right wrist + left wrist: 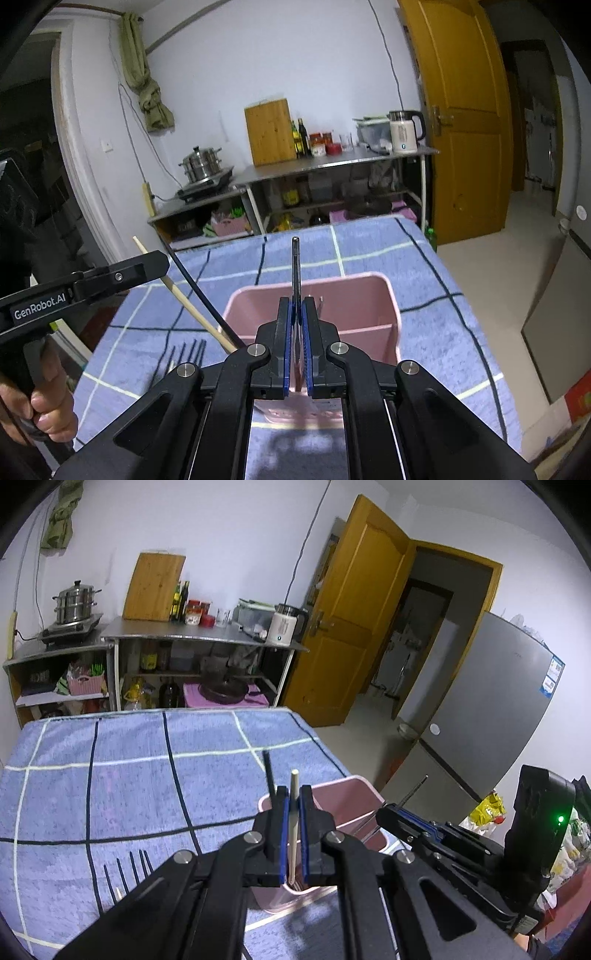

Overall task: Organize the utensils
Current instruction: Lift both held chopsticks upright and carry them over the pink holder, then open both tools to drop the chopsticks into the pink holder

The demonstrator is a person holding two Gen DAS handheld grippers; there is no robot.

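A pink divided utensil holder (354, 306) stands on the blue checked cloth (436, 280); it also shows in the left wrist view (347, 801). My left gripper (294, 794) is shut on a pale wooden chopstick (293, 823), held upright over the holder's left side; the same chopstick shows in the right wrist view (184, 299). A black chopstick (269, 771) leans in the holder beside it. My right gripper (297, 306) is shut on a dark metal utensil handle (295, 266), upright over the holder. A dark fork (184, 354) lies on the cloth to the left.
Metal kitchen shelves (199, 635) with pot, cutting board, bottles and kettle stand behind the table. An open orange door (351, 627) and a grey fridge (498, 709) are to the right. The left gripper body (81, 288) crosses the right view's left side.
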